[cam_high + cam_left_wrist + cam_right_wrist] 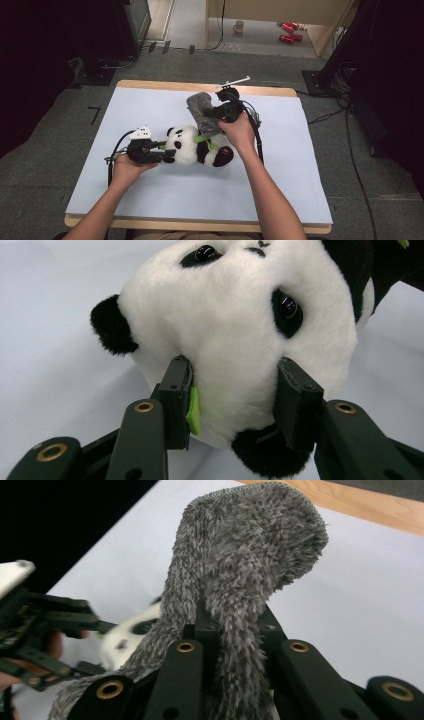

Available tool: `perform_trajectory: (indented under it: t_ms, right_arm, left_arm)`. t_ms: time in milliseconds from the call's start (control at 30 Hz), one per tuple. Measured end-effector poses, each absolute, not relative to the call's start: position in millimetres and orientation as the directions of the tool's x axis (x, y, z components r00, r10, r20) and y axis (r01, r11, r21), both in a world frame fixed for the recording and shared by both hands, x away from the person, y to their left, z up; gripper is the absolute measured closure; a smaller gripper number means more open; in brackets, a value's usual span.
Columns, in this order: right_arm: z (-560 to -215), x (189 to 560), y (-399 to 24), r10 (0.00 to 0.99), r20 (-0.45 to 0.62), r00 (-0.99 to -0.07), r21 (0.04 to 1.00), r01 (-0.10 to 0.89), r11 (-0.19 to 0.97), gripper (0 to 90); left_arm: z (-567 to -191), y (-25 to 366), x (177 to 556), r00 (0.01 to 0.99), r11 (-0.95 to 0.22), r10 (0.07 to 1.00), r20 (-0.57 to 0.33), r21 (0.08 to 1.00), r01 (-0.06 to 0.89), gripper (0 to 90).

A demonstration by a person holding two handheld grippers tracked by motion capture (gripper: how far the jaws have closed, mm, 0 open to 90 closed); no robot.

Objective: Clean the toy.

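A black-and-white plush panda (196, 146) lies on its back on the pale blue table mat (150, 105), head toward the left. My left gripper (161, 151) is shut on the panda's head (235, 335), one pad on each side of it. A fuzzy grey sock (202, 112) rises from the panda's middle toward the back. My right gripper (216, 114) is shut on that grey sock (240, 580), which drapes over the pinched jaws and folds above them.
The mat lies on a wooden table (280, 91) with its edge showing at the back. Beyond the table, on the floor, stand a mug (239, 26) and red objects (289, 31). Cables (357, 165) run along the floor at the right.
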State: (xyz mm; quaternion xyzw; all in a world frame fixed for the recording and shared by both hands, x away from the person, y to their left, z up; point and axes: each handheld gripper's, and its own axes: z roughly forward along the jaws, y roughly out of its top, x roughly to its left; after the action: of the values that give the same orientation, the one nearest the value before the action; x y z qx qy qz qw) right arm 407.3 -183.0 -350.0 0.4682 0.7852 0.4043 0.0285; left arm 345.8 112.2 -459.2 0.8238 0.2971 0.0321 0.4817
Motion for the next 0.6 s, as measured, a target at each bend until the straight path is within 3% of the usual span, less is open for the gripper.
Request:
perform_trajectory:
  t_ms: [333, 600]
  right_arm:
    - [-343, 391, -144, 0.682, 0.368, -0.632, 0.691, 0.677, 0.255, 79.2]
    - [-366, 381, -110, 0.664, 0.376, -0.647, 0.646, 0.696, 0.313, 79.1]
  left_arm:
    - [-454, 111, 349, 0.813, -0.332, 0.531, -0.239, 0.825, 0.458, 56.8]
    - [-450, 107, 351, 0.790, -0.303, 0.555, -0.260, 0.822, 0.483, 61.4]
